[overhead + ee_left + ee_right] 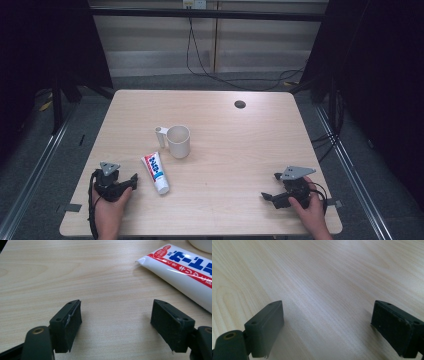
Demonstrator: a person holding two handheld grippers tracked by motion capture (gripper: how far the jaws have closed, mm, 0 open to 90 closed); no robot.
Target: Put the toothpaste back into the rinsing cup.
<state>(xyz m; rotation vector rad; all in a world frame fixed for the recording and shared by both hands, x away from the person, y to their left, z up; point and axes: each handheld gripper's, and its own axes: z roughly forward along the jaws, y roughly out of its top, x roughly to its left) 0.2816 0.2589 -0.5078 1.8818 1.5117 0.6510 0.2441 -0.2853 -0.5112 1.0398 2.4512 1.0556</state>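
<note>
A white toothpaste tube (156, 173) with red and blue print lies flat on the wooden table (235, 150), cap toward the near edge. Just behind it stands a white mug (178, 141) with its handle to the left. My left gripper (131, 181) rests on the table left of the tube, jaws open and bare; in the left gripper view (116, 317) the tube (185, 272) lies ahead to the right, apart from the jaws. My right gripper (270, 187) sits near the table's front right, held by a hand, open over bare wood (327, 322).
A dark round hole (240, 104) marks the table's far right. Cables (210, 70) trail on the floor behind the table. Black frame posts and dark curtains stand at both sides.
</note>
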